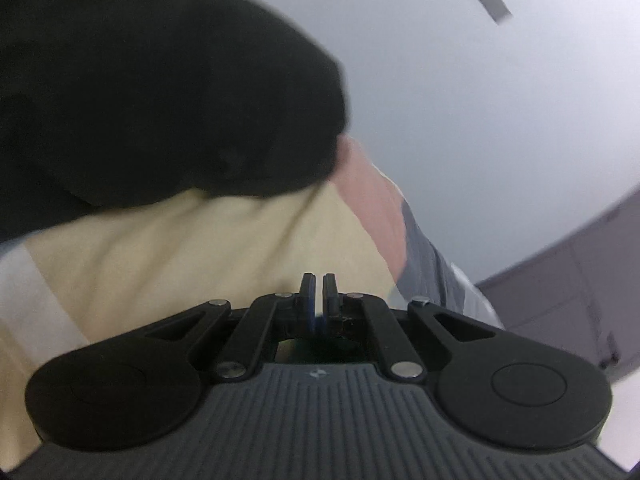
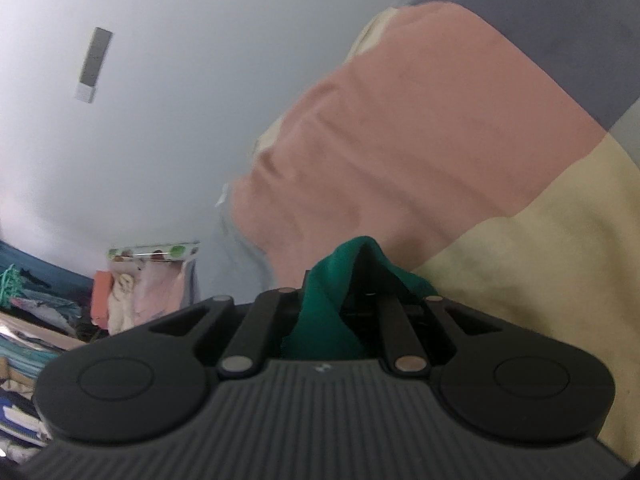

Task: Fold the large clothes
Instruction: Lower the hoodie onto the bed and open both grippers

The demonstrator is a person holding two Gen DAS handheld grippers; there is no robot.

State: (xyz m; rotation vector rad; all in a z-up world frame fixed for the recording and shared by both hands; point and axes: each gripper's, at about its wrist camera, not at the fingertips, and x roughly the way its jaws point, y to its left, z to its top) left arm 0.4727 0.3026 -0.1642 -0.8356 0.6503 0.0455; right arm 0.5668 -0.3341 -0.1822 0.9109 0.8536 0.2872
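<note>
Progress: we judge the fold under way, the colour-block garment (image 2: 420,128) spread over the white desk (image 2: 140,140), more folds left.
Left gripper (image 1: 319,284): fingers nearly together, nothing visibly between them, just above the cream panel.
Right gripper (image 2: 352,276): fingers pinching a green fabric fold (image 2: 320,320).
</note>
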